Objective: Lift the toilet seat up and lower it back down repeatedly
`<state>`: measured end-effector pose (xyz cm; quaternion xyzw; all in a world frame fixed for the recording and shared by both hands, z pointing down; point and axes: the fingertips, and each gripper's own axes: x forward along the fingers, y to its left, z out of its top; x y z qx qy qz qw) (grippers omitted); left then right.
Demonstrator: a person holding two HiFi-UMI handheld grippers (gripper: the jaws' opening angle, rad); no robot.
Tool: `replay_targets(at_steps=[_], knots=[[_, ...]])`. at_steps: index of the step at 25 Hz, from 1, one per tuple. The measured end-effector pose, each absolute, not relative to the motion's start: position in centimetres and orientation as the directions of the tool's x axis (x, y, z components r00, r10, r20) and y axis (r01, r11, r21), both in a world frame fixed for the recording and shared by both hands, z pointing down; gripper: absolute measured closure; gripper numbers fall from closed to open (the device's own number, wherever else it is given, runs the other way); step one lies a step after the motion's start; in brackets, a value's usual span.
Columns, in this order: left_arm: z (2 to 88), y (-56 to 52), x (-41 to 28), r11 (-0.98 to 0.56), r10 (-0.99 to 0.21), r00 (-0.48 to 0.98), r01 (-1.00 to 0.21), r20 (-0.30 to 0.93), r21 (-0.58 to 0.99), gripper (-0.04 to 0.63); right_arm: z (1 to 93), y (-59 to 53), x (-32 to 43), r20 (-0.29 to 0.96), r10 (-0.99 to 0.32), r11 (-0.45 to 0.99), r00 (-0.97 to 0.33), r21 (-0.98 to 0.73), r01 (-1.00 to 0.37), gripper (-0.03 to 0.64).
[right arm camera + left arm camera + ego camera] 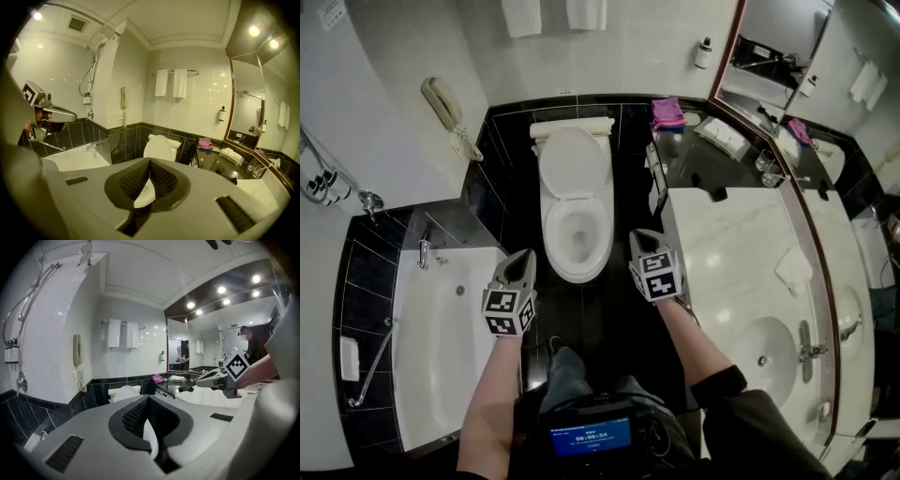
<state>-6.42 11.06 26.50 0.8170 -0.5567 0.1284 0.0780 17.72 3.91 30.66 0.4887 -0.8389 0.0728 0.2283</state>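
Both empty | left gripper (525,256): fingers (133,417) together | right gripper (643,237): together | seat (575,164) seemingly up

Toilet (575,220) white. Floor (617,314) round it black, glossy. Cloth (667,112) right of toilet pink. Bath (441,347) left of toilet white (black tile surround).

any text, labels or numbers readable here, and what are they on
No text reads clearly.
device screen: light characters on blue, too small to read.
wall card: print too blurred to read.
wall bottle: label too small to read.
marker cubes: black and white square patterns, no letters.
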Motion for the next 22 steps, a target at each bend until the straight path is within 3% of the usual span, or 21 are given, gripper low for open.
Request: replay_targets(at_steps=[13, 19, 22], knots=[[27.4, 9.5, -7.6, -0.382, -0.884, 0.351, -0.923, 0.31, -0.044, 0.609, 33.4, 2.6, 14.2, 0.493, -0.767, 0.572, -0.411, 0.234, -0.786, 0.595], [30.7, 8.3, -8.9, -0.385, -0.879, 0.348, -0.921, 0.326, -0.056, 0.609, 39.8, 1.8, 10.1, 0.565, -0.731, 0.661, -0.384, 0.443, -0.606, 0.593], [33.9, 7.3, -9.7, -0.396, -0.877, 0.362, -0.917, 0.317, -0.047, 0.609, 44.7, 1.3, 7.4, 0.599, -0.704, 0.705, -0.38, 0.529, -0.472, 0.549]])
